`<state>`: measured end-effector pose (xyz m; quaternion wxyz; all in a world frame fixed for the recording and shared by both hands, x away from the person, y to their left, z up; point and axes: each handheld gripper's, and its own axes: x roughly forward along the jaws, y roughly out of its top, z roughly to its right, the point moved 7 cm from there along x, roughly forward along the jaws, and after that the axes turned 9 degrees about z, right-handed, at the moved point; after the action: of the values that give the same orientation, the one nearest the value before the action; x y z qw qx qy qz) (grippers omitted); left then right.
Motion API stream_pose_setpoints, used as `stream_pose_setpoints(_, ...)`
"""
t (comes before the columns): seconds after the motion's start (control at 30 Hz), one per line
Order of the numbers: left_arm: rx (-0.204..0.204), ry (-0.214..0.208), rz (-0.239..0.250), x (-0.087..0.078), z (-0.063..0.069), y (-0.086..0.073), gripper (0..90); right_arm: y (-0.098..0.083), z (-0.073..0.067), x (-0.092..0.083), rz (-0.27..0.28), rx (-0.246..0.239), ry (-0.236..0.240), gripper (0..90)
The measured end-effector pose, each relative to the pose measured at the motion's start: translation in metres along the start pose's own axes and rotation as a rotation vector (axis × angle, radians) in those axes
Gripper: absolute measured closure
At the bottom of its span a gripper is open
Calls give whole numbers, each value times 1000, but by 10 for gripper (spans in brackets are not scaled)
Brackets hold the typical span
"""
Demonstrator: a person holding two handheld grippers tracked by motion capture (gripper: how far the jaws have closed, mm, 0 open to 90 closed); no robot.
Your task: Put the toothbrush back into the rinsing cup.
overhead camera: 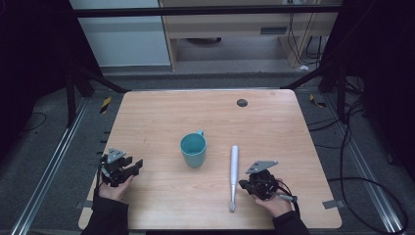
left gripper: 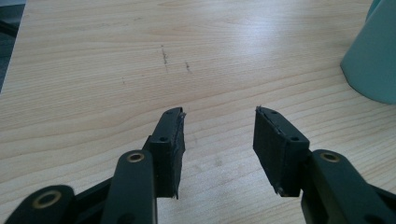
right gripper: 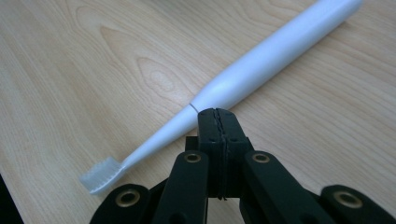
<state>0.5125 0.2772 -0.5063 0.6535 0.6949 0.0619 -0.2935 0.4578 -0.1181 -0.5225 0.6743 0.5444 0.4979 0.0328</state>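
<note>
Toothbrush (right gripper: pixel 243 70) lay flat on the table (overhead camera: pixel 161 117); right tongs (right gripper: pixel 217 116) were pressed together empty just beside its neck, left tongs (left gripper: pixel 218 126) gaped wide.

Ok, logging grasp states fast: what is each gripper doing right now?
Left gripper: jaws open, nothing between them.
Right gripper: jaws shut on nothing, tips next to the toothbrush.

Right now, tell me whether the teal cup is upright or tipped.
Upright. The teal cup stands on its base on the table, its open mouth facing up.
</note>
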Motion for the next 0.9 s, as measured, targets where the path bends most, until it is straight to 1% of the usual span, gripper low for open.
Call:
stream_pose_setpoints(0.33,7,1,0,0,1,0,526,-3,-10,11,-31,-19,28,900)
stream_pose_setpoints(0.7,7,3,0,0,1,0,525,-3,-13,17,-33,-26,34,900)
stream_pose_setpoints(0.73,7,3,0,0,1,0,525,-3,-15,17,-33,-21,41,900)
stream_pose_setpoints(0.8,6,3,-1,1,1,0,525,-2,-15,18,-31,-28,41,900)
stream_pose_setpoints(0.9,5,3,-1,1,0,0,525,-2,-16,20,-31,-26,40,900)
